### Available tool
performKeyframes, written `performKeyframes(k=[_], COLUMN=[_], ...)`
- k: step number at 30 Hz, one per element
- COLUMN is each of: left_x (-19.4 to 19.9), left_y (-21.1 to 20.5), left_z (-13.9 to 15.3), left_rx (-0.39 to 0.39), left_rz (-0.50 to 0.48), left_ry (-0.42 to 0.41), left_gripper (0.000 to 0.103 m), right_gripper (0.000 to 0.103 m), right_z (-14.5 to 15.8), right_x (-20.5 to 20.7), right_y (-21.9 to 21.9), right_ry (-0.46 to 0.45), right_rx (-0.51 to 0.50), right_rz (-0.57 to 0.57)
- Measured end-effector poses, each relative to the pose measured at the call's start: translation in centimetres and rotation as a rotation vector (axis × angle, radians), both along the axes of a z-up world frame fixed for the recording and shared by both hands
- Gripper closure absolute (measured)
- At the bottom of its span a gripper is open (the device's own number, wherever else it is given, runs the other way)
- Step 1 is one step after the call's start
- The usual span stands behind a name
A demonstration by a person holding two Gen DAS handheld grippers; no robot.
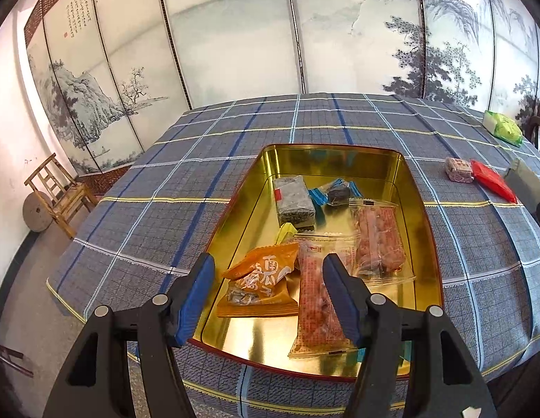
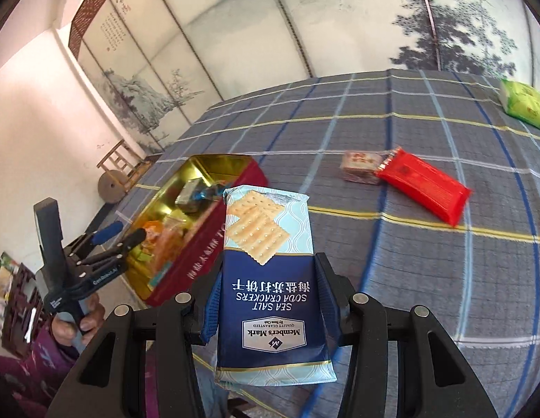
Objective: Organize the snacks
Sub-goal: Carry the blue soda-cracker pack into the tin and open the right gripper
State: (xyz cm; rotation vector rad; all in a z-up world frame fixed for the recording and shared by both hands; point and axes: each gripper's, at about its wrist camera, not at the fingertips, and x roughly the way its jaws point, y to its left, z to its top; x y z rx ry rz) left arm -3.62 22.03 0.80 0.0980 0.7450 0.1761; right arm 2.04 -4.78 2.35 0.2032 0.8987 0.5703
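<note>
A gold-lined tin (image 1: 339, 148) with red outer walls (image 2: 207, 264) sits on the plaid tablecloth. Inside lie an orange packet (image 1: 263, 282), two clear pink-filled packets (image 1: 318, 299) (image 1: 379, 244), a grey block (image 1: 293, 202) and a blue-wrapped dark sweet (image 1: 336, 191). My left gripper (image 1: 268, 259) (image 2: 128, 230) hovers open over the tin's near end, gripping nothing. A blue soda cracker pack (image 2: 270, 278) is held in the air by my right gripper (image 2: 270, 261), shut on it, right of the tin.
On the cloth to the right lie a red packet (image 2: 423, 188) (image 1: 492, 181), a small pink wrapped block (image 2: 360, 165) (image 1: 459, 170) and, farther back, a green pack (image 2: 524, 106) (image 1: 505, 127). A painted screen stands behind the table. A wooden chair (image 1: 57, 195) stands left.
</note>
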Motion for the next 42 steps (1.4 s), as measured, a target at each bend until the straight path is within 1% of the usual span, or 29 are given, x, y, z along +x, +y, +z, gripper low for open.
performKeyframes(k=[3,8,14,21,29,35,40,42], left_x=[0.0,-0.2,-0.7,-0.9,-0.7,-0.7,-0.7,-0.7], left_y=[0.6,1.8,3.1,4.1,4.0,4.0,4.1,4.1], left_z=[-0.1,-0.2,-0.1,0.3,0.3,0.3,0.3,0.2], left_rx=[-0.006,-0.006,-0.003,-0.007,0.003,-0.001,0.0,0.0], left_rz=[0.007,0.031,0.059,0.074,0.06,0.056,0.061,0.065], left_ry=[0.0,-0.004,-0.007,-0.016,-0.018,-0.018,-0.021,-0.022], left_gripper=[0.041,0.041,0.041,0.041,0.041,0.038,0.037,0.035], right_gripper=[0.054,0.054,0.054,0.054,0.055,0.055,0.054,0.054], right_z=[0.8,1.2,-0.2,-2.2,-3.7,-4.2,-4.2,-3.9], right_x=[0.9,2.8,6.0,9.1,11.5,12.1,12.0,11.8], right_y=[3.0,7.7,12.4,16.5,18.9,20.2,20.0,19.3], right_ry=[-0.005,0.006,0.042,0.079,0.112,0.134,0.138,0.13], right_rx=[0.017,0.033,-0.006,-0.051,-0.082,-0.085,-0.048,-0.01], right_rz=[0.059,0.134,0.177,0.198,0.17,0.156,0.137,0.132])
